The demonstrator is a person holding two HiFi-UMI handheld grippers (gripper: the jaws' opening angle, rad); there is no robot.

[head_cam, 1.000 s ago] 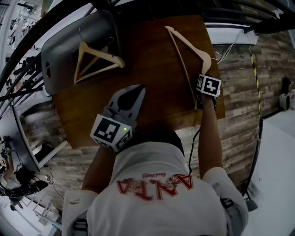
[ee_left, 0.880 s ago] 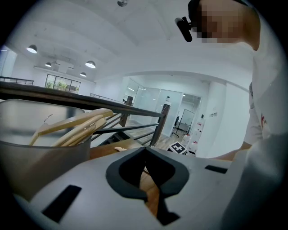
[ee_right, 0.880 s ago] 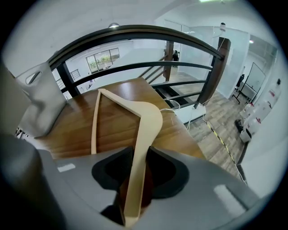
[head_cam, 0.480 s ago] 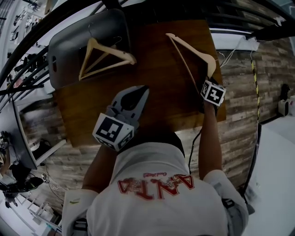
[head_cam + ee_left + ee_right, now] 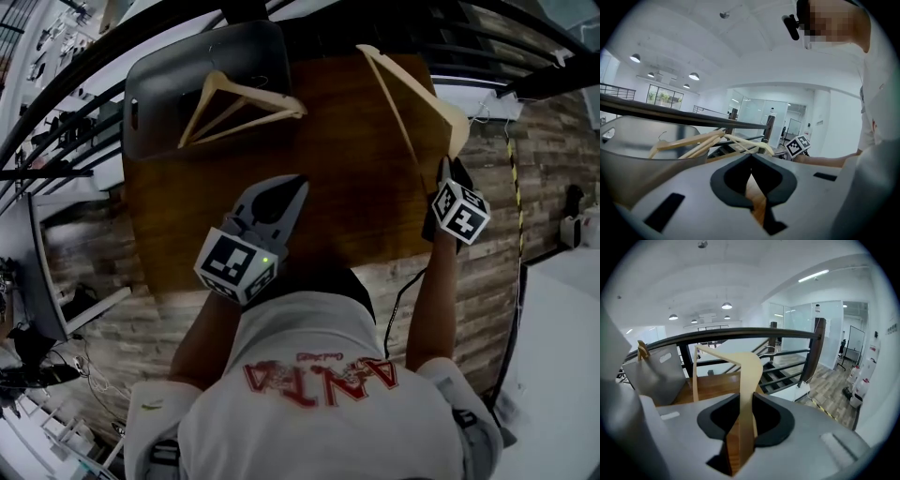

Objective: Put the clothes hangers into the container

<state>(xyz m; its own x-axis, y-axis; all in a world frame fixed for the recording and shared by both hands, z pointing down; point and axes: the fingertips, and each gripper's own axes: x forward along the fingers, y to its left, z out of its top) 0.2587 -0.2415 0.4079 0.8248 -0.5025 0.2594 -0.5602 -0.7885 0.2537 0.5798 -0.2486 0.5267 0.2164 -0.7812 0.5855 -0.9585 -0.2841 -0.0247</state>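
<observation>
Seen from the head view, the right hand-held gripper (image 5: 448, 171) sits at the table's (image 5: 347, 169) 3 o'clock edge. Its marker cube covers most of the jaws there. The right gripper view shows them clamped on the shoulder of a wooden hanger (image 5: 747, 366), which runs up toward 1 o'clock (image 5: 441, 105). The hanger's hook is out of sight, and whether its far tip touches the table cannot be told.

The left hand-held gripper (image 5: 292, 183) hovers over the table's 6 o'clock side. In its own view its jaws meet at the tips with nothing between them (image 5: 751, 157).

The grey container (image 5: 150, 84) stands at 11 o'clock with the other hanger (image 5: 258, 94) inside. That hanger's hook is hard to make out against the dark wall. The left gripper's own body cuts off the container's lower part in the left gripper view.
</observation>
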